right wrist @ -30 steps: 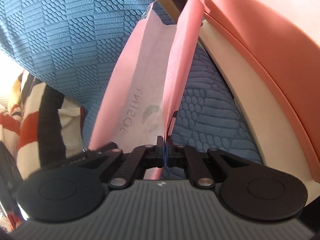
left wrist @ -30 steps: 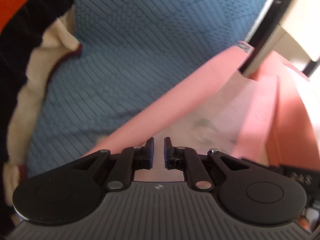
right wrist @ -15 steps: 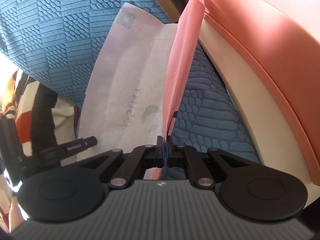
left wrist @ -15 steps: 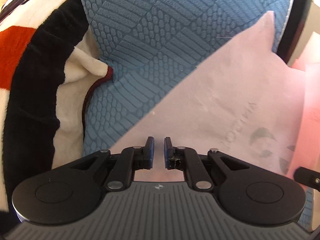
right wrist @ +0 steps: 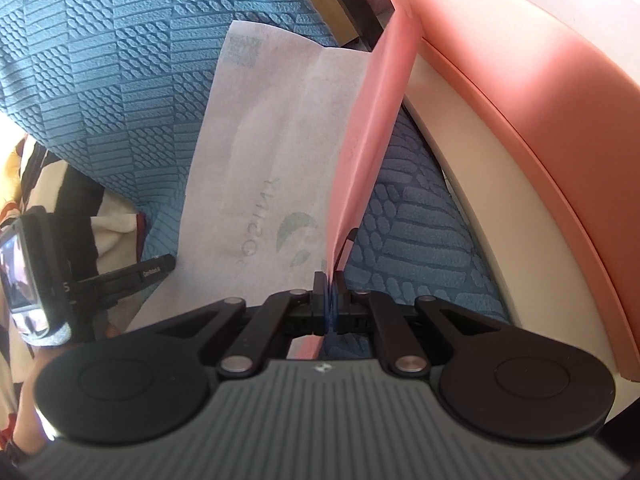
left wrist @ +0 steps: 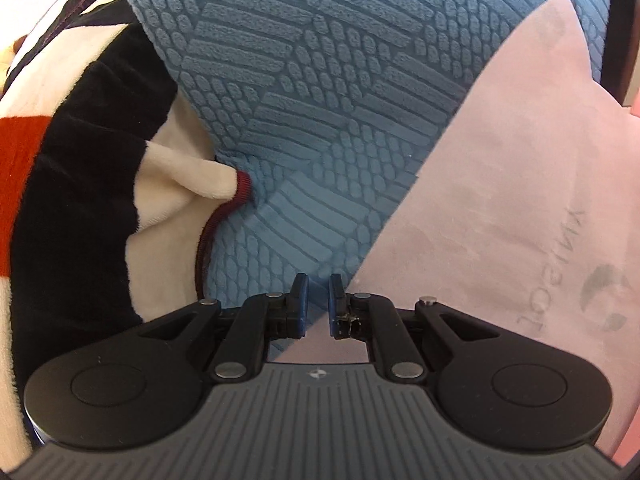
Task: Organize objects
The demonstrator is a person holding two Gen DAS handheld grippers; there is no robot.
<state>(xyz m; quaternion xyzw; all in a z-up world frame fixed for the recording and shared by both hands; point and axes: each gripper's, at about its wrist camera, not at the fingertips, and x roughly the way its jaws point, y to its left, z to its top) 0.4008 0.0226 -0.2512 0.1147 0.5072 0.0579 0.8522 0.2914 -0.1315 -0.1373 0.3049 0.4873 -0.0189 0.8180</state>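
1. Item held: a thin pink sheet-like bag with a pale matte inner face and faint grey mirrored lettering [right wrist: 280,168]. One pink panel stands on edge, rising from my right gripper [right wrist: 329,296]; the pale panel lies flat on the bedding to the left of that gripper.
2. Surface: a blue quilted bed cover embossed with blocks of ribbed bars and pebbled ovals [right wrist: 100,72]. The relief is soft and regular, in alternating square patches.
3. My right jaws are pressed together on the lower edge of the pink panel; no gap shows between the pads.
4. From the left wrist view, the same bag [left wrist: 520,208] covers the right half of the scene, its surface slightly fuzzy, one pointed corner up toward the top right.
5. My left gripper [left wrist: 318,304] points along the blue cover [left wrist: 304,92], just at the bag's left edge. Its jaws stand a narrow gap apart and grip nothing.
6. At left lies a plush fleece blanket in black, cream and red bands with dark red piping [left wrist: 80,200], one folded corner touching the cover.
7. At right, a smooth curved salmon-pink and cream bed frame [right wrist: 520,128] runs beside the cover.
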